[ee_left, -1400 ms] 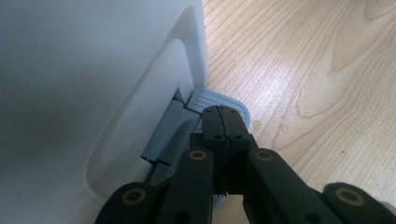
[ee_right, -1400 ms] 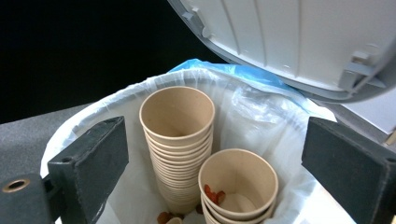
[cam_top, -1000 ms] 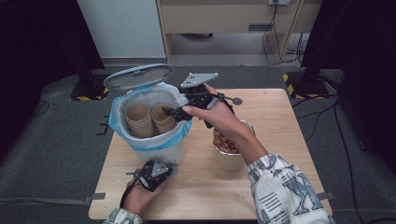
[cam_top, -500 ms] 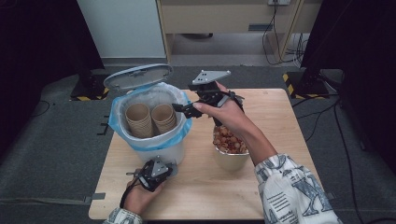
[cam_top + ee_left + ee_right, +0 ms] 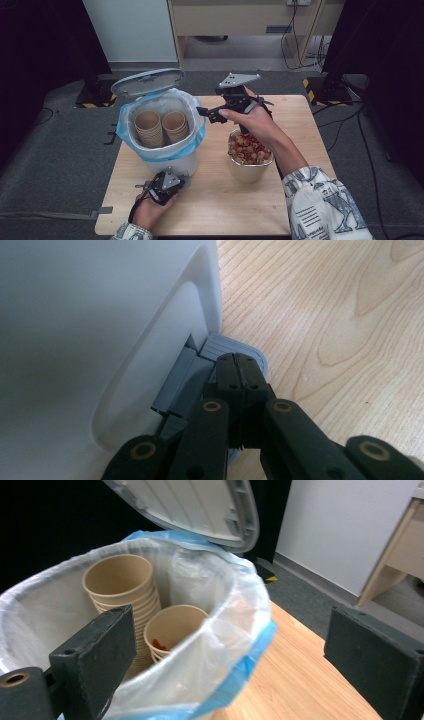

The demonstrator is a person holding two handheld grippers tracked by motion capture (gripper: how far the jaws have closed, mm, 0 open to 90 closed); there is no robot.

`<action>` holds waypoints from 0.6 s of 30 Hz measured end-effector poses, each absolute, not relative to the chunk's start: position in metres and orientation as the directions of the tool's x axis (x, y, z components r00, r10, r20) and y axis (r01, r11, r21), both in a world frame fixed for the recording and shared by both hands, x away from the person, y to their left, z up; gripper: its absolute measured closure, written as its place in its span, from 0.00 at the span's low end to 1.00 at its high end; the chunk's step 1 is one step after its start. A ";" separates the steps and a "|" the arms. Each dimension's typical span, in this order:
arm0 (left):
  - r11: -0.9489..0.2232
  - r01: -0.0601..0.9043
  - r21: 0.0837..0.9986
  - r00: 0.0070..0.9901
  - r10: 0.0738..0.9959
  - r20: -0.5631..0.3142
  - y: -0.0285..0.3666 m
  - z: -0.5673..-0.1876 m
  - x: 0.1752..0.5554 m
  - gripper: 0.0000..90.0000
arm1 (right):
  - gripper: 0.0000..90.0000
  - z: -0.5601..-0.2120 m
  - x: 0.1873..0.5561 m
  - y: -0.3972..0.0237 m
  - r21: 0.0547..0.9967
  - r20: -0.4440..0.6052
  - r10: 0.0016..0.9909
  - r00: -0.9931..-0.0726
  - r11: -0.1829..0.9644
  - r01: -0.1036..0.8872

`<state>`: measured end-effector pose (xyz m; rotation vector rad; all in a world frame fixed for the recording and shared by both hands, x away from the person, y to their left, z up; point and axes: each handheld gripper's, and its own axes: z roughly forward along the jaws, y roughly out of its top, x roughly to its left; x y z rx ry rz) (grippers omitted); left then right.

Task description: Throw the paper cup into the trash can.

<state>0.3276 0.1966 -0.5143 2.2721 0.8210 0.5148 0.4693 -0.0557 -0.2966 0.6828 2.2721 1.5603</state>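
Beside the bin [image 5: 165,150], our wide-open right gripper [image 5: 212,114] is nearer the snack cup [image 5: 250,160], while our left gripper [image 5: 167,186] has its fingers shut on the pedal [image 5: 235,347].

You have the white pedal bin [image 5: 165,150] upright at 9 o'clock, lid [image 5: 147,81] raised, blue-edged liner [image 5: 197,135] fitted, two stacks of brown paper cups [image 5: 161,127] inside.

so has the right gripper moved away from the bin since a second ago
Yes. The right gripper has drawn back from over the bin rim towards the table's far right, jaws open and empty.
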 end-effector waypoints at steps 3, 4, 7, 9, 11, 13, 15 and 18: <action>-0.586 0.415 0.696 0.726 0.675 0.135 0.197 -0.514 0.328 1.00 | 0.09 -0.297 0.471 -0.064 0.931 0.024 0.557 -0.830 0.290 0.222; -0.586 0.415 0.696 0.726 0.675 0.136 0.197 -0.514 0.328 1.00 | 0.09 -0.297 0.471 -0.067 0.931 0.029 0.565 -0.824 0.285 0.228; -0.586 0.415 0.696 0.726 0.675 0.135 0.197 -0.514 0.328 1.00 | 0.09 -0.298 0.473 -0.074 0.929 0.028 0.584 -0.811 0.284 0.237; -0.586 0.416 0.696 0.726 0.675 0.135 0.197 -0.514 0.328 1.00 | 0.09 -0.299 0.474 -0.078 0.928 0.025 0.590 -0.807 0.287 0.238; -0.586 0.416 0.696 0.725 0.675 0.135 0.197 -0.514 0.328 1.00 | 0.09 -0.299 0.475 -0.083 0.927 0.022 0.599 -0.800 0.288 0.241; -0.586 0.416 0.696 0.726 0.675 0.135 0.197 -0.514 0.328 1.00 | 0.09 -0.299 0.475 -0.086 0.927 0.022 0.607 -0.795 0.286 0.244; -0.585 0.416 0.696 0.725 0.675 0.134 0.197 -0.514 0.328 1.00 | 0.09 -0.300 0.476 -0.090 0.926 0.019 0.615 -0.788 0.287 0.247; -0.586 0.416 0.696 0.726 0.675 0.135 0.197 -0.514 0.328 1.00 | 0.09 -0.301 0.477 -0.096 0.925 0.022 0.626 -0.779 0.284 0.254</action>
